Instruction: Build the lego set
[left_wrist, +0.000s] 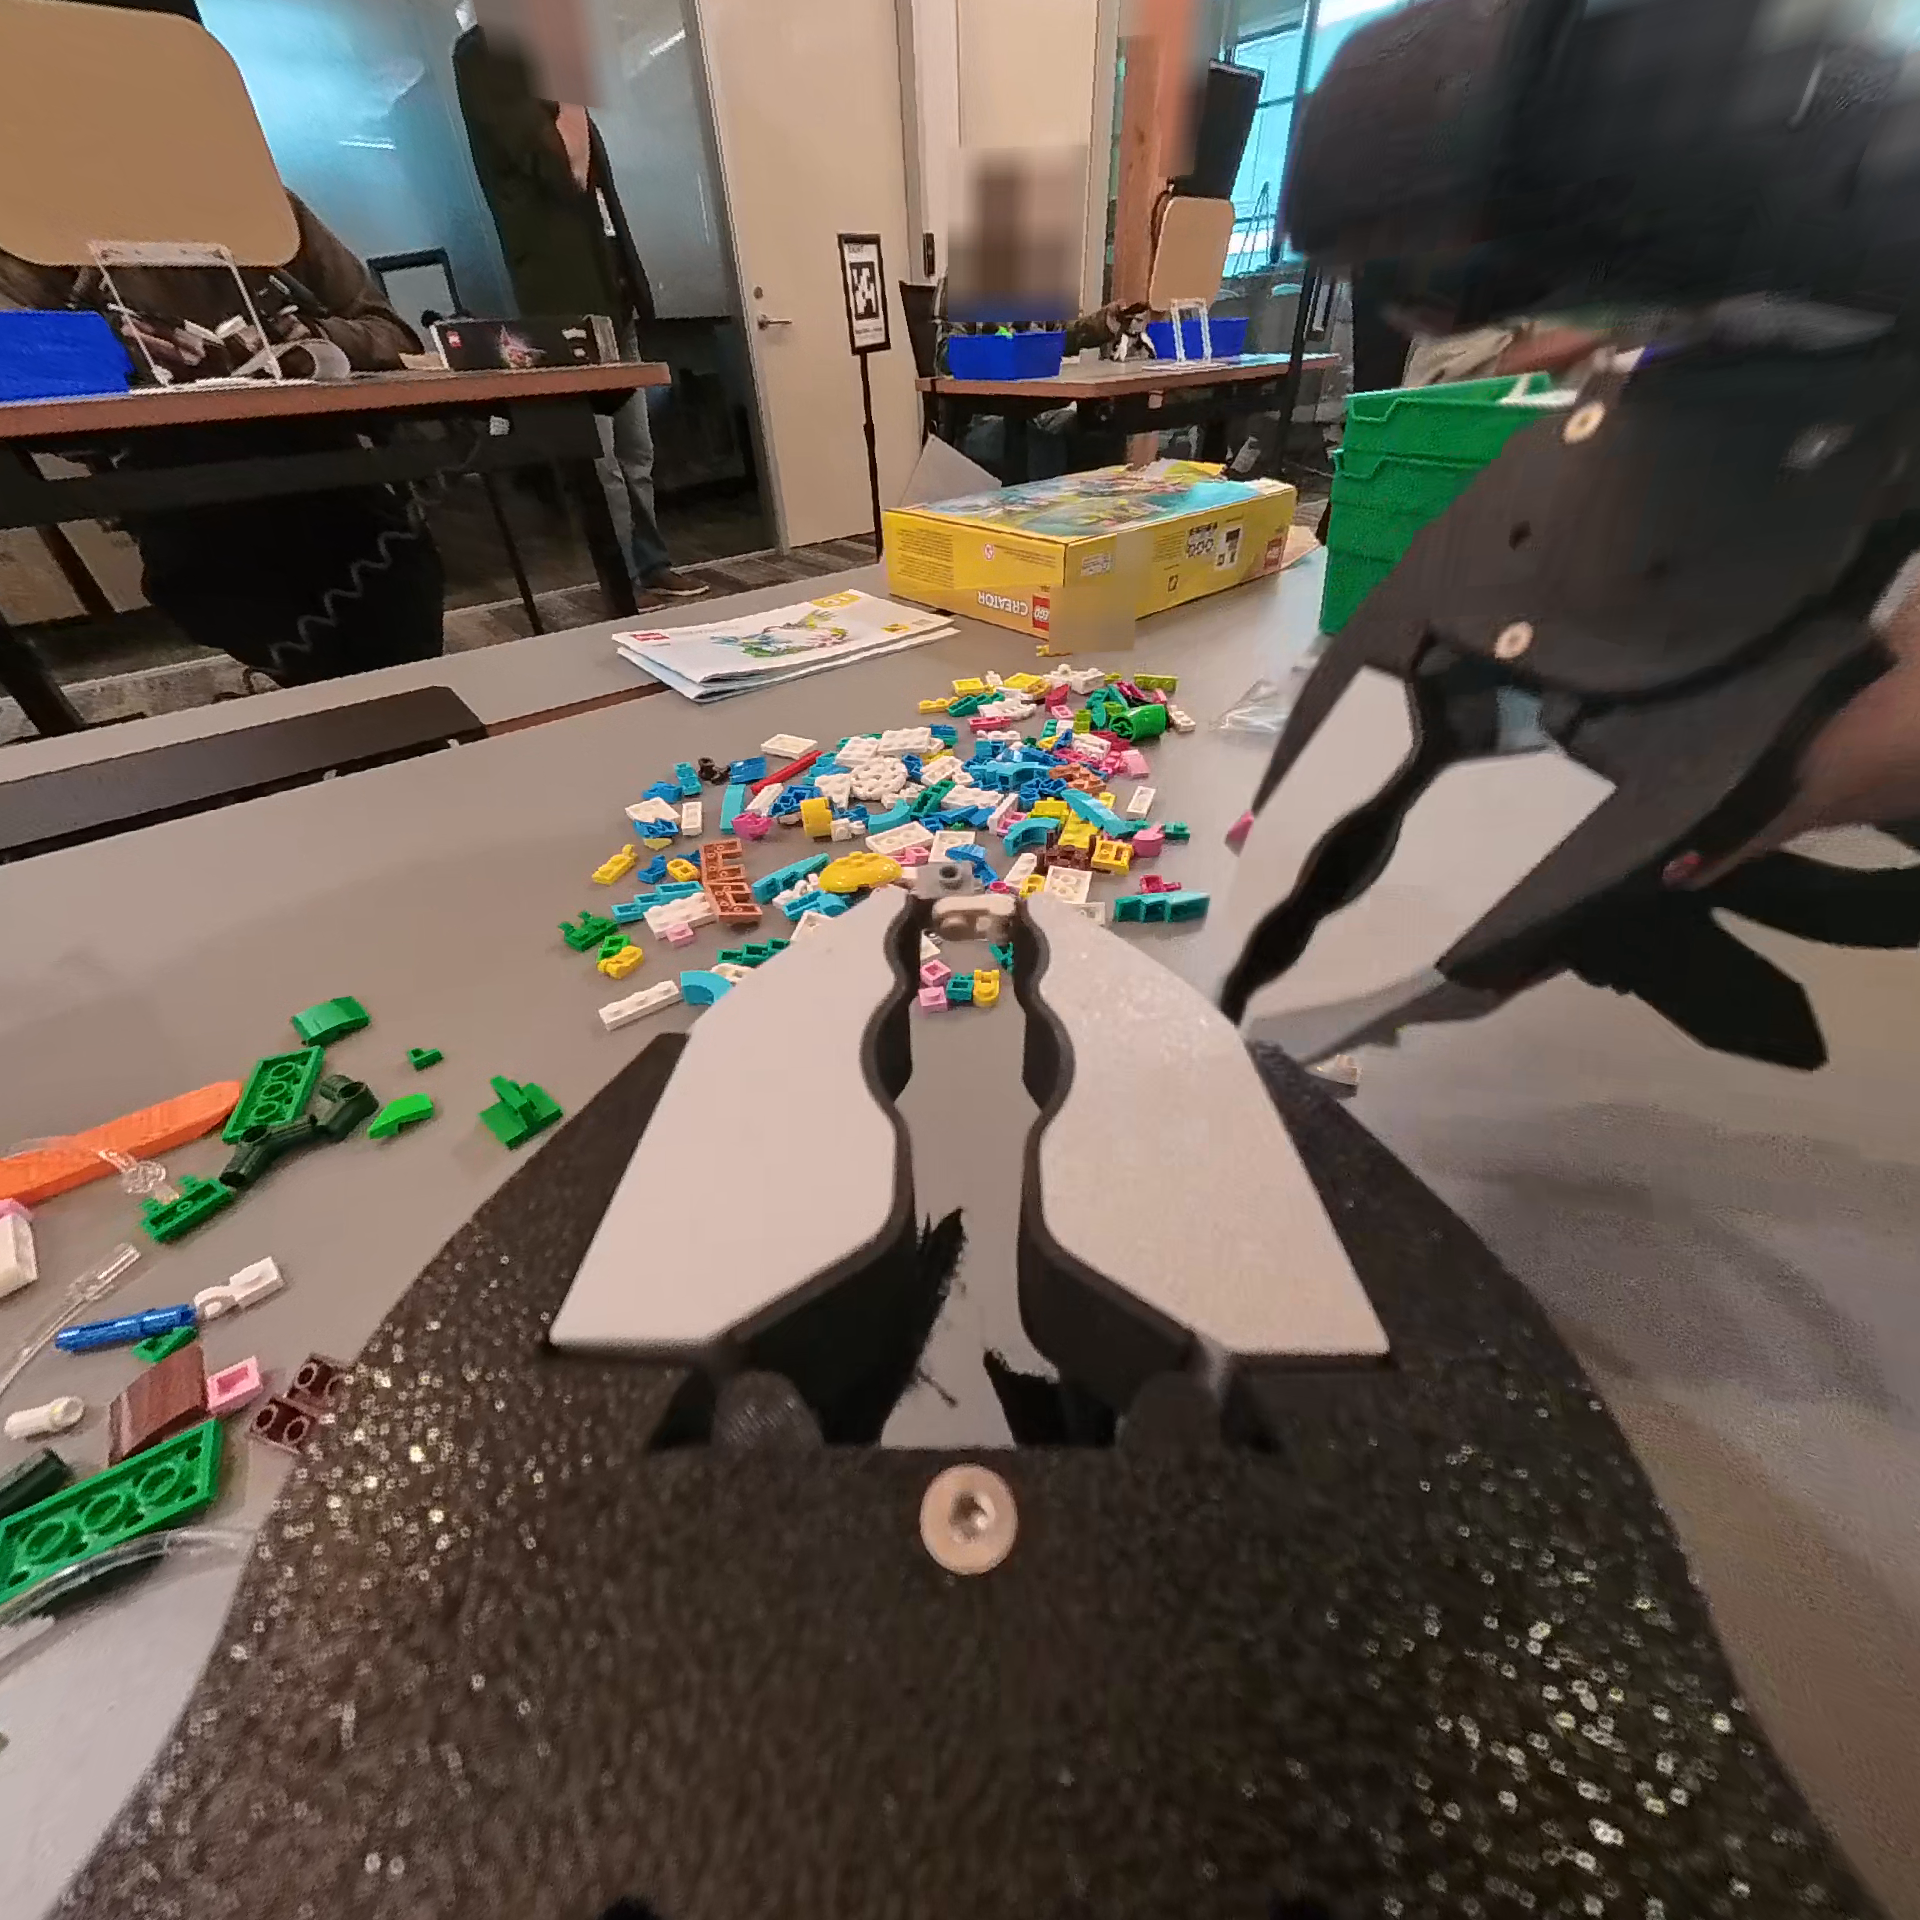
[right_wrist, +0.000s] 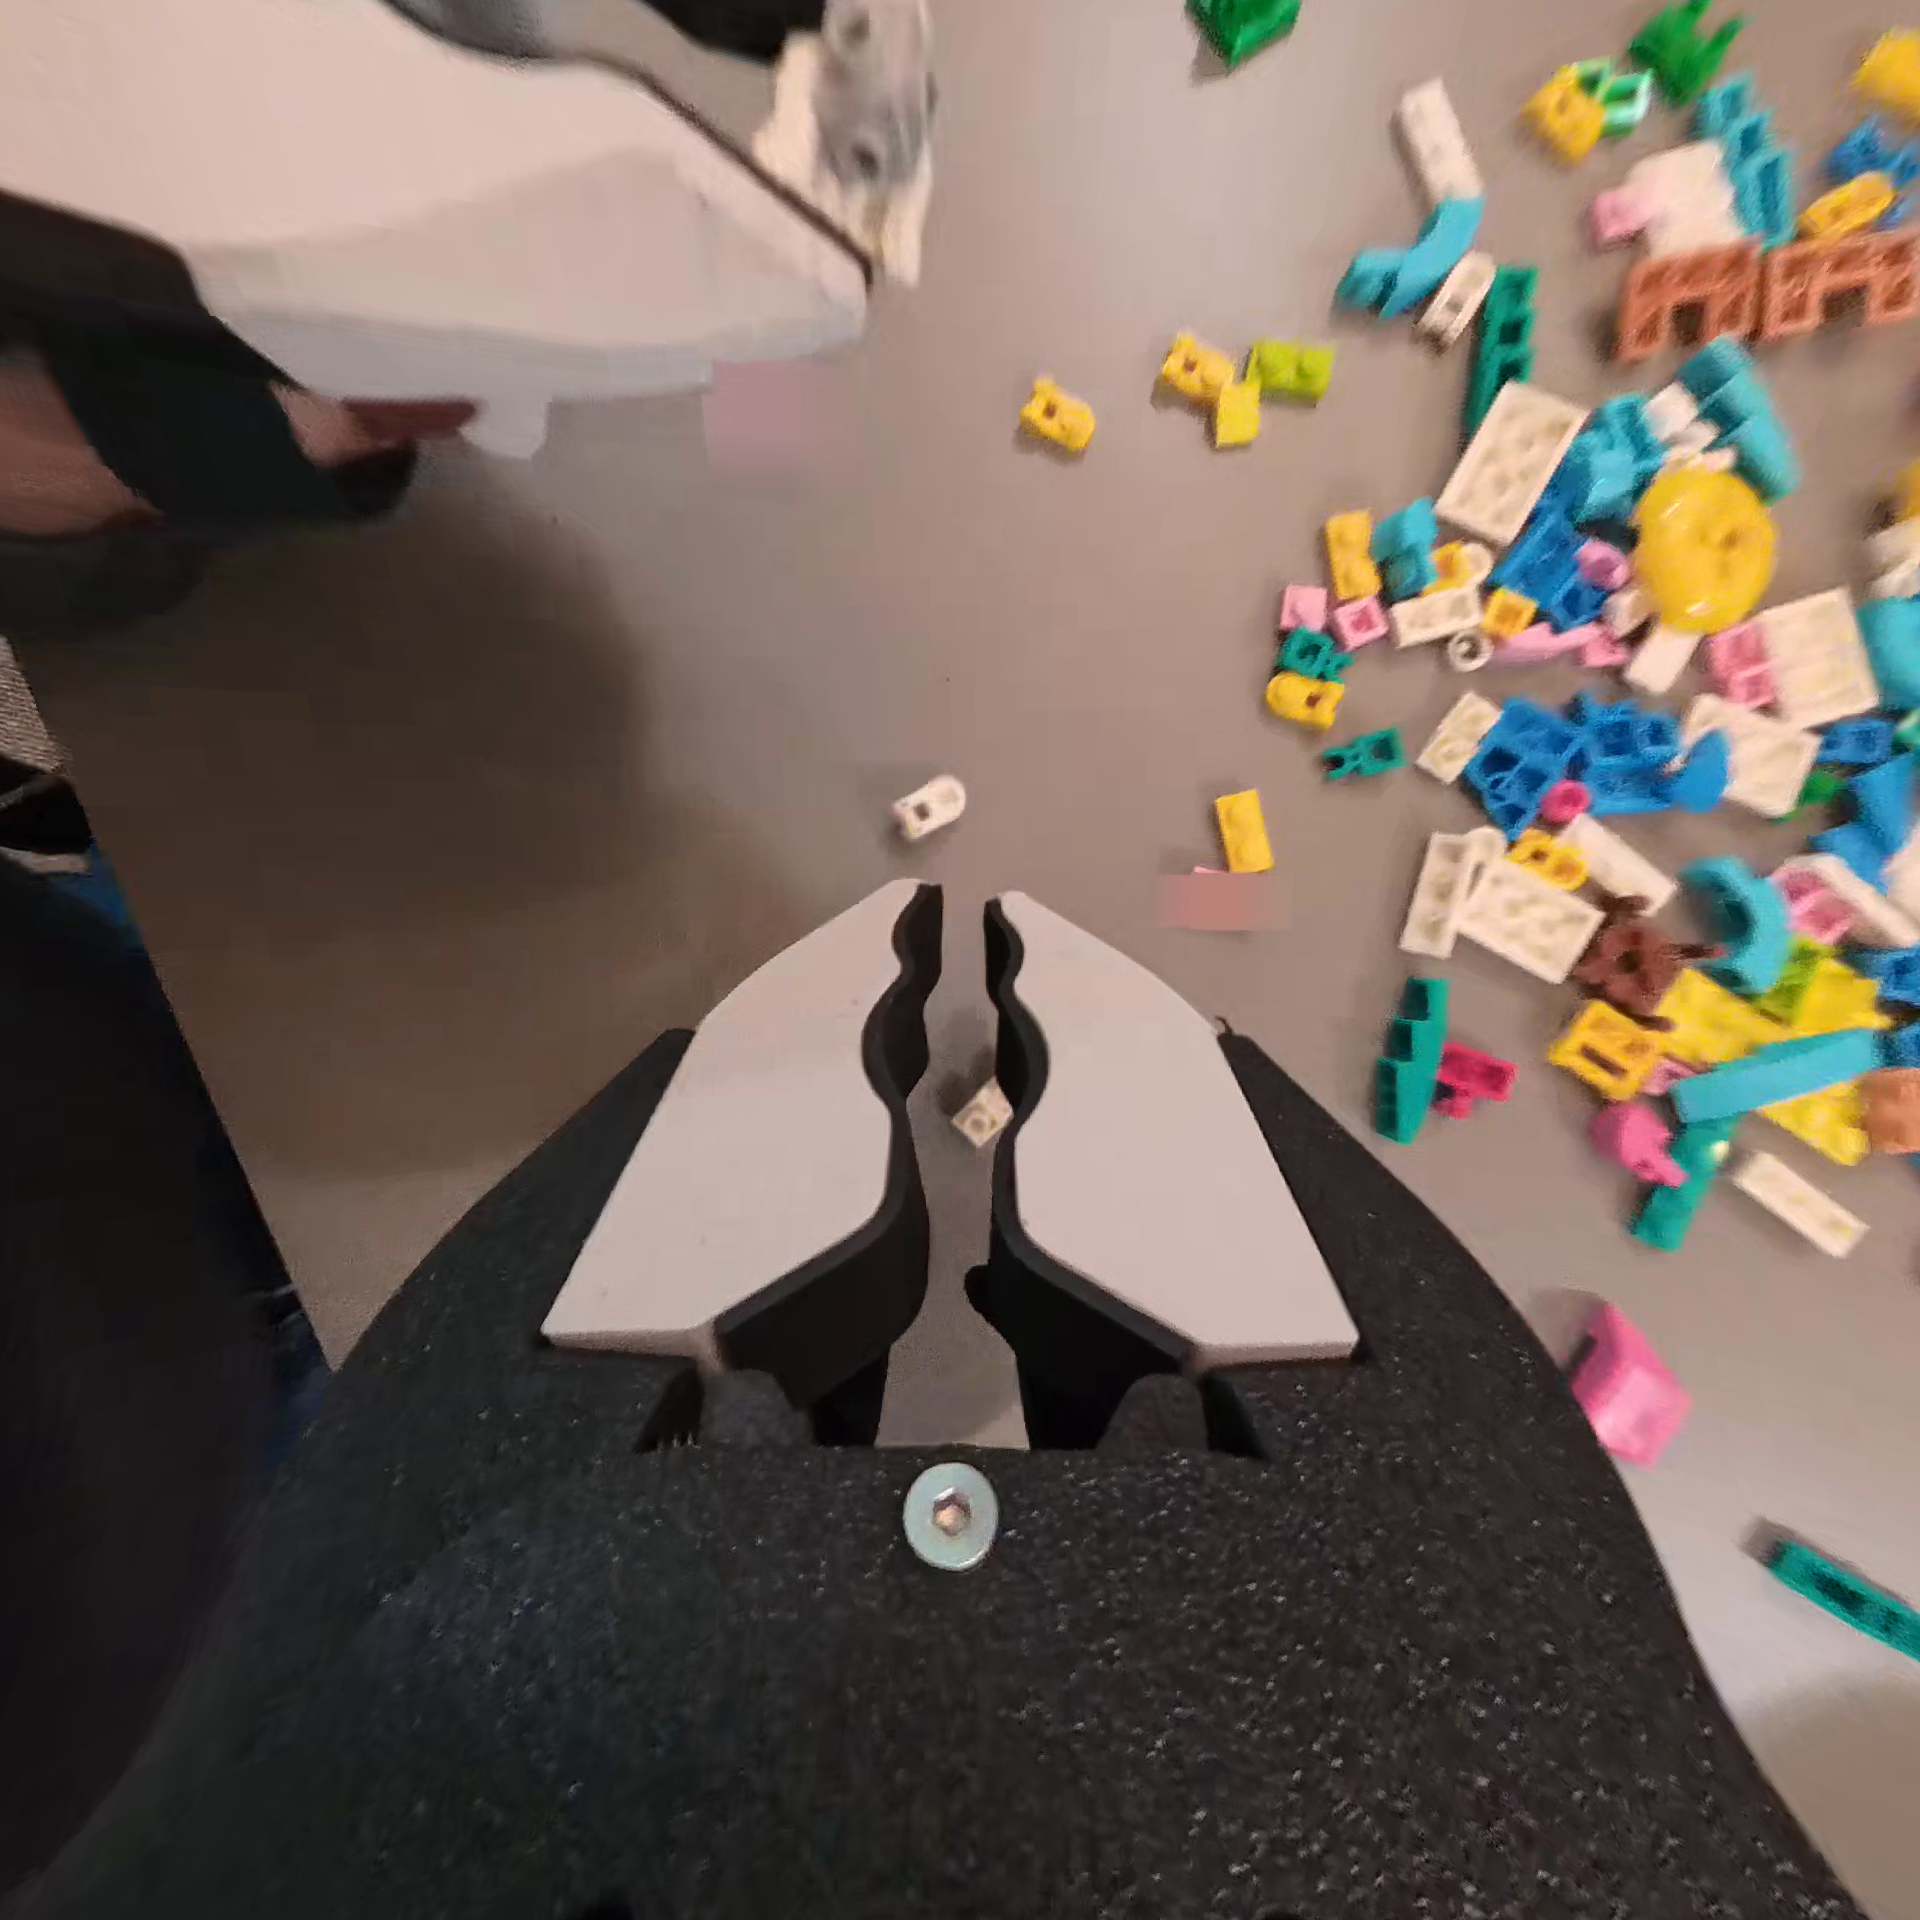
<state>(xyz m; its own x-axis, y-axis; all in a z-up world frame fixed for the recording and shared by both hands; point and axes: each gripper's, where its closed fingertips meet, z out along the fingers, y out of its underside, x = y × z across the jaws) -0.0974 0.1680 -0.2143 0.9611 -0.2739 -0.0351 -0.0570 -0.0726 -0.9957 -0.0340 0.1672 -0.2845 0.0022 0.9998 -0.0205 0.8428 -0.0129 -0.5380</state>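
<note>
My left gripper (left_wrist: 964, 910) is shut on a small white-and-grey lego piece (left_wrist: 977, 922), held above the near edge of a pile of loose coloured pieces (left_wrist: 935, 800) on the grey table (left_wrist: 416, 935). It appears blurred at the top left of the right wrist view, with the piece (right_wrist: 857, 135) at its tips. My right gripper (right_wrist: 966, 899) is almost shut, with a narrow gap and nothing between the tips. It hovers over a small white piece (right_wrist: 982, 1117) lying on the table. The pile (right_wrist: 1662, 675) is to its right. The right gripper also shows in the left wrist view (left_wrist: 1236, 925).
A yellow lego box (left_wrist: 1081, 551), instruction booklets (left_wrist: 779, 644) and green crates (left_wrist: 1403, 488) stand at the back. Green pieces (left_wrist: 281, 1091) and an orange tool (left_wrist: 114, 1143) lie at the left. A white piece (right_wrist: 928, 805), a yellow brick (right_wrist: 1244, 831) and a pink brick (right_wrist: 1626, 1382) lie near my right gripper. My right fingertips sit around 9 cm from my left ones. The yellow brick (right_wrist: 1244, 831) lies some 5 cm from my right tips, 11 cm from my left tips.
</note>
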